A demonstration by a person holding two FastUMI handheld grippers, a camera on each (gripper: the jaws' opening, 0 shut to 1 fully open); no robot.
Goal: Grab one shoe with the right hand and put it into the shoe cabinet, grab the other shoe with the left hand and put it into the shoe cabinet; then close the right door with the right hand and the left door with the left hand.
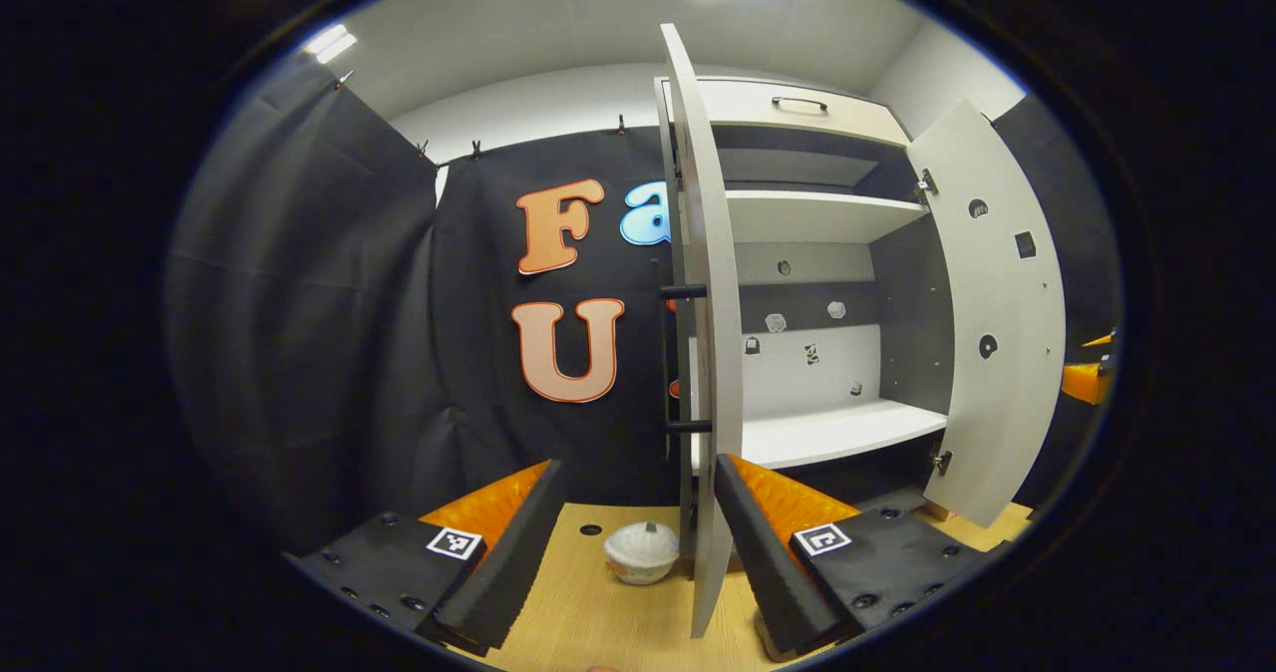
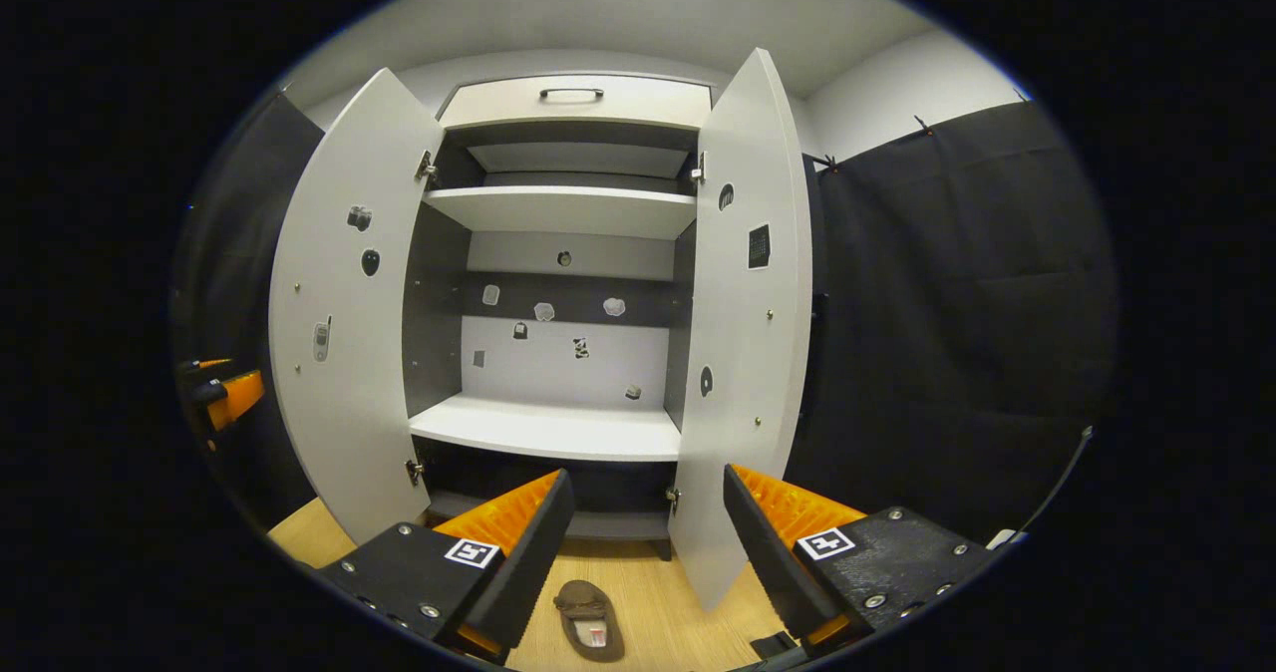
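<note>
**A:** Where am I in the task?

**B:** Right at the start, by my reading. The shoe cabinet (image 2: pixel 558 283) stands with both doors swung wide, and every shelf I can see inside it is bare. In the right gripper view a brown shoe (image 2: pixel 588 619) lies on the wooden floor (image 2: pixel 648 592) in front of the cabinet, below its lowest shelf, between my right gripper (image 2: pixel 646 527) fingers but not touched by them. That gripper's fingers are spread apart and hold nothing.

**A:** And the left one?

**B:** My left gripper (image 1: pixel 638 517) is also spread apart and empty. It faces the edge of the cabinet's left door (image 1: pixel 710 333). A whitish rounded thing (image 1: pixel 643 552) sits on the floor just beside that door's foot. I take it for the other shoe seen end on, though I can't be sure.

**A:** So what remains?

**B:** Everything: both shoes to go in, then the right door (image 2: pixel 743 323), then the left.

**A:** Any writing to read?

**B:** None legible. There are small stickers on the cabinet's back panel and doors, and square markers on my grippers, all too small to make out.
</note>
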